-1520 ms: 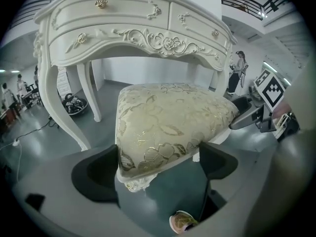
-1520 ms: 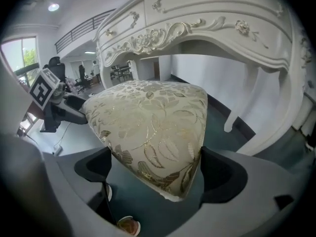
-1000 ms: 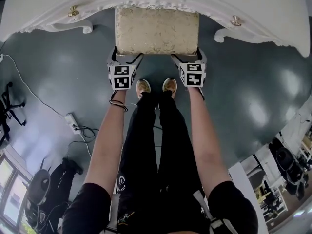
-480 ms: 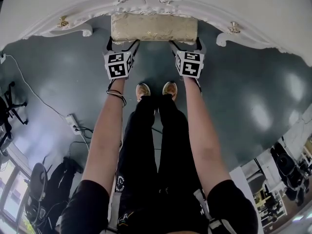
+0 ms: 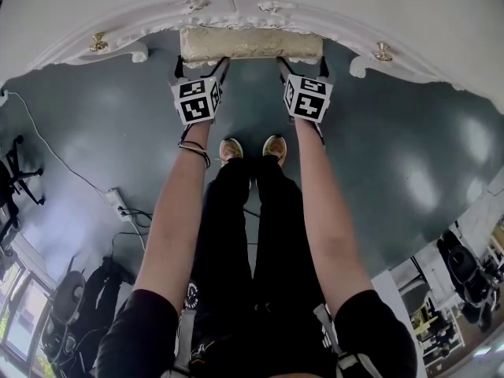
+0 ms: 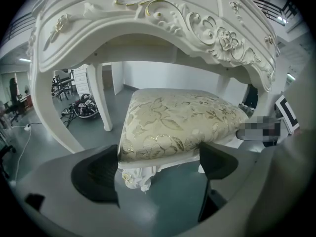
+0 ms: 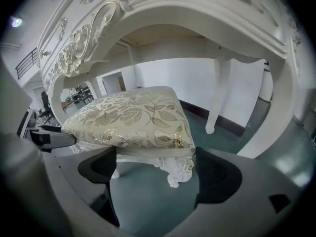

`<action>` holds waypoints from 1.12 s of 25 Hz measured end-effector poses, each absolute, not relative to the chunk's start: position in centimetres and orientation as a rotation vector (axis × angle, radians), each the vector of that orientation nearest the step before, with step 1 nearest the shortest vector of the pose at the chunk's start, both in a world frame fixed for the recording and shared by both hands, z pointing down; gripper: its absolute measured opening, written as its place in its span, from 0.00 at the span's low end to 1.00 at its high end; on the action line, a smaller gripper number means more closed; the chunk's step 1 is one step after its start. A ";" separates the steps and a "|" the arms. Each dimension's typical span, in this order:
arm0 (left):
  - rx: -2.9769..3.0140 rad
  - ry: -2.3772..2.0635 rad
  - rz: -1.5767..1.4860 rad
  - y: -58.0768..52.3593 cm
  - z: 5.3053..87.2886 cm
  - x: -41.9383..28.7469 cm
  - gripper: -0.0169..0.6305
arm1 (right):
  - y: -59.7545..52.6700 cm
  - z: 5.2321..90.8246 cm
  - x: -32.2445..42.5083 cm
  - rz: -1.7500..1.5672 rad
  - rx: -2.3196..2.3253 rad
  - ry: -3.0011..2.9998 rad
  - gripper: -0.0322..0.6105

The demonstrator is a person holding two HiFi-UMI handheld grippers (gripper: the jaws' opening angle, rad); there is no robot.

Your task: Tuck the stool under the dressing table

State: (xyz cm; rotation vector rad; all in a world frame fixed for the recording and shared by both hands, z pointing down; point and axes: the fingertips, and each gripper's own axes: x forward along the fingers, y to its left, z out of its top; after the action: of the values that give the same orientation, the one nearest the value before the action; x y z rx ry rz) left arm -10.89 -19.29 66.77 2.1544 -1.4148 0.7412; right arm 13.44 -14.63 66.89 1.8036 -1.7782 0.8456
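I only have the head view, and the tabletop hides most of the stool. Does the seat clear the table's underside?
Observer: Yes. In the left gripper view the stool sits lower than the dressing table and its carved front rail, with open space between.
Operator: What about the grip on my left?
Observer: The left gripper has a pad on either side of the stool's near corner, which fills the gap.
Operator: And the right?
Observer: The right gripper is closing its jaws, with the other near corner and its carved leg between them.
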 end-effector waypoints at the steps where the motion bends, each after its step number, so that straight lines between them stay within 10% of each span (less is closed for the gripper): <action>1: 2.148 -1.422 0.735 -19.5 66.8 -10.9 0.81 | -14.8 66.9 13.4 0.841 1.807 -1.778 0.85; 28: 2.175 -1.408 0.656 -19.3 64.0 -11.5 0.81 | -14.7 63.4 10.6 0.748 1.813 -1.893 0.84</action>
State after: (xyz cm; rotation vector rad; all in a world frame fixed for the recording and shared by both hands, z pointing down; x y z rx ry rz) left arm -11.51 -19.29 63.97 2.1749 -1.4077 0.6559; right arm 10.57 -14.69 63.41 1.8129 -1.8930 0.7483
